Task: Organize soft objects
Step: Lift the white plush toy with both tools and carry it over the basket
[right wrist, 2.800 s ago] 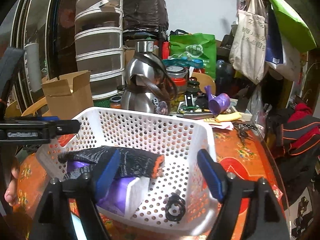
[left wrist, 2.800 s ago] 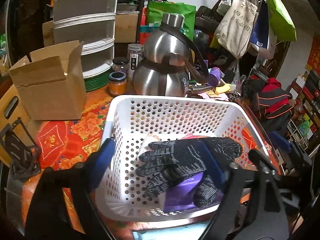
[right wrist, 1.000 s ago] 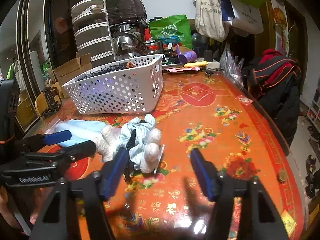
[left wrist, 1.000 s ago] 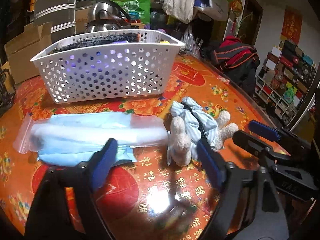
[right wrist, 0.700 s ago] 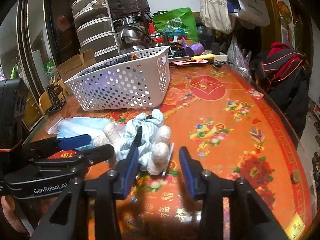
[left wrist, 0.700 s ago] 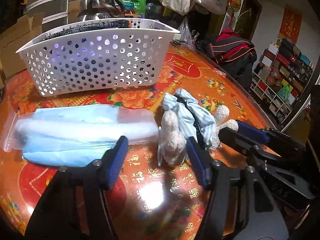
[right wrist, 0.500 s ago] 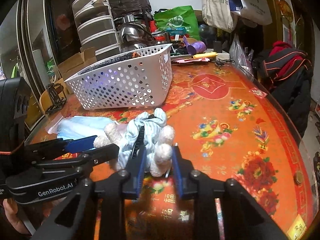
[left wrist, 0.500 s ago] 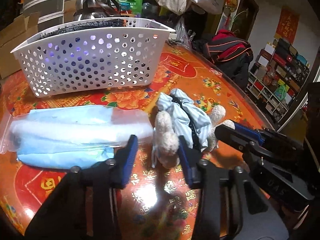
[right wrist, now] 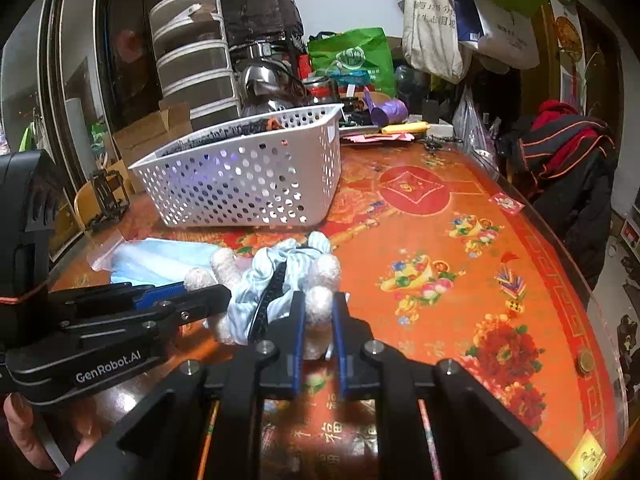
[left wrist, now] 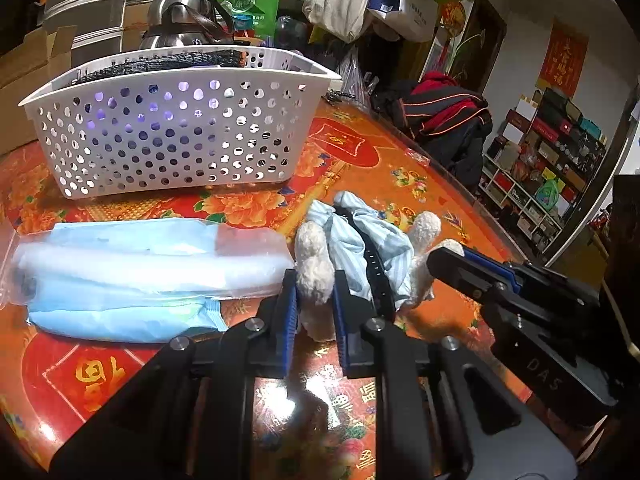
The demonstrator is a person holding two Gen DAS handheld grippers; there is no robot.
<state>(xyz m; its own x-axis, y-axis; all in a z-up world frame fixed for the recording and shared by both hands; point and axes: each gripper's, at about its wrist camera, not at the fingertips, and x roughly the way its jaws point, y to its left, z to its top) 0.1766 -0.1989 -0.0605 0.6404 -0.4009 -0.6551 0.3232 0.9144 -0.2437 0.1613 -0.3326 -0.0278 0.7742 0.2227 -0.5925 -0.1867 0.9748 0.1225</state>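
A small plush toy (left wrist: 360, 252) with white fuzzy limbs and a light blue striped outfit lies on the orange patterned table (left wrist: 360, 152). My left gripper (left wrist: 314, 288) is shut on one white limb at its left side. My right gripper (right wrist: 318, 312) is shut on another white limb of the plush toy (right wrist: 280, 276) at its right side. A clear bag of blue face masks (left wrist: 132, 272) lies left of the toy. The white perforated basket (left wrist: 176, 132) behind holds a dark knit glove (left wrist: 160, 62) and something purple.
A steel kettle (left wrist: 180, 20), stacked drawers (right wrist: 192, 60), cardboard boxes, a green bag (right wrist: 352, 60) and hanging tote bags crowd the far side. A dark jacket (right wrist: 560, 152) hangs off the right table edge. A coin (right wrist: 586, 358) lies near the right rim.
Both grippers came down from over the basket to the plush toy on the table, and their jaws narrowed from wide open until each closed on a white limb.
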